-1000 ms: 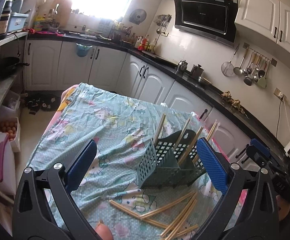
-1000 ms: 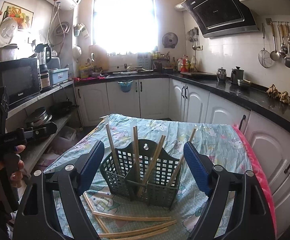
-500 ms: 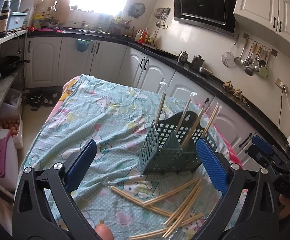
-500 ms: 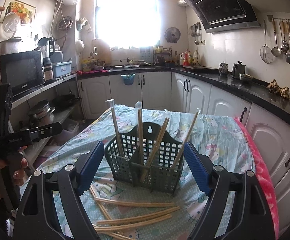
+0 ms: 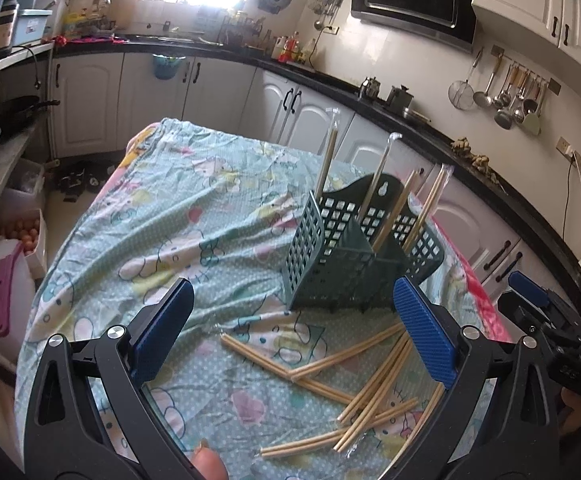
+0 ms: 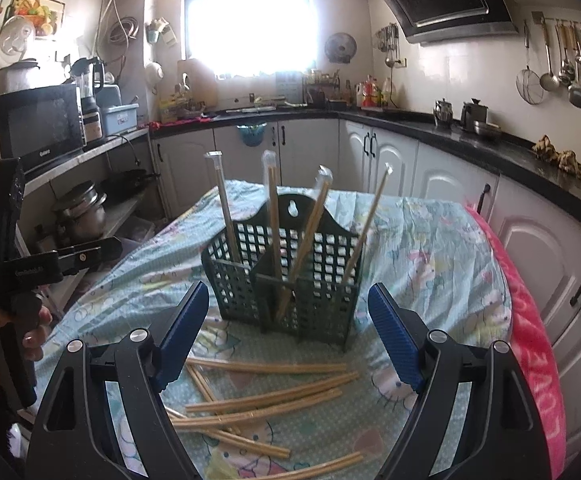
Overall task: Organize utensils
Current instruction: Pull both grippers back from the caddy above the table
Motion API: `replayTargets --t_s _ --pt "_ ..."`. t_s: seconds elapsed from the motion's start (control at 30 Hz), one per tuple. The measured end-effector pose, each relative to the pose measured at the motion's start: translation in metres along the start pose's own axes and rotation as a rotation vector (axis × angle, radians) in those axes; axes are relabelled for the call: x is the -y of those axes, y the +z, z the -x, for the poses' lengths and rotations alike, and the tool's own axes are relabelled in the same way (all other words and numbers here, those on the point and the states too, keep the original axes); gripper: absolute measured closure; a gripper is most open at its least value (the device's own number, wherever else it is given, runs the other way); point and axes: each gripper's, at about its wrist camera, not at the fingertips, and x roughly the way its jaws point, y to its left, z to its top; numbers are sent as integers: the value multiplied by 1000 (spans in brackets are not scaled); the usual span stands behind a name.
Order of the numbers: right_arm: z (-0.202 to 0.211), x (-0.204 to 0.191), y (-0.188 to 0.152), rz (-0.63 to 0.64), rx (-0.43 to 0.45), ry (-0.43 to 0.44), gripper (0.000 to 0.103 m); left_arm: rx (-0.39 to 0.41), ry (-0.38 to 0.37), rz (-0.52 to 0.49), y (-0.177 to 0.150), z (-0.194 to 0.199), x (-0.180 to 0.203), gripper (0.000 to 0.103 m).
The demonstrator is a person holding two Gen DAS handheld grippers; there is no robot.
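A dark green slotted utensil basket [image 5: 354, 256] stands upright on the patterned tablecloth; it also shows in the right wrist view [image 6: 290, 280]. Several wrapped chopstick pairs [image 6: 274, 204] stand in it. Several more wrapped chopsticks [image 5: 354, 376] lie scattered on the cloth in front of it, also in the right wrist view [image 6: 266, 400]. My left gripper [image 5: 290, 340] is open and empty above the loose chopsticks. My right gripper [image 6: 288, 340] is open and empty, just in front of the basket. The left gripper's body shows in the right wrist view [image 6: 14, 264].
The table [image 5: 162, 216] is covered by a light blue cartoon cloth with a pink towel edge [image 6: 530, 340] on the right. White cabinets and a black counter [image 6: 470, 136] run behind. Shelves with pots [image 6: 82, 208] stand to the left.
Both grippers have moved closer to the basket and lower over the loose chopsticks. Both stayed open. The basket and chopsticks have not moved.
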Motion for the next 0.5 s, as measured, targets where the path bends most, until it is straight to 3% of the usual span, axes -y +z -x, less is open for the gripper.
replayTargets --t_s 0.5 --pt "-7 13 -34 -27 -79 -32 24 -77 5 -17 -28 -17 7 11"
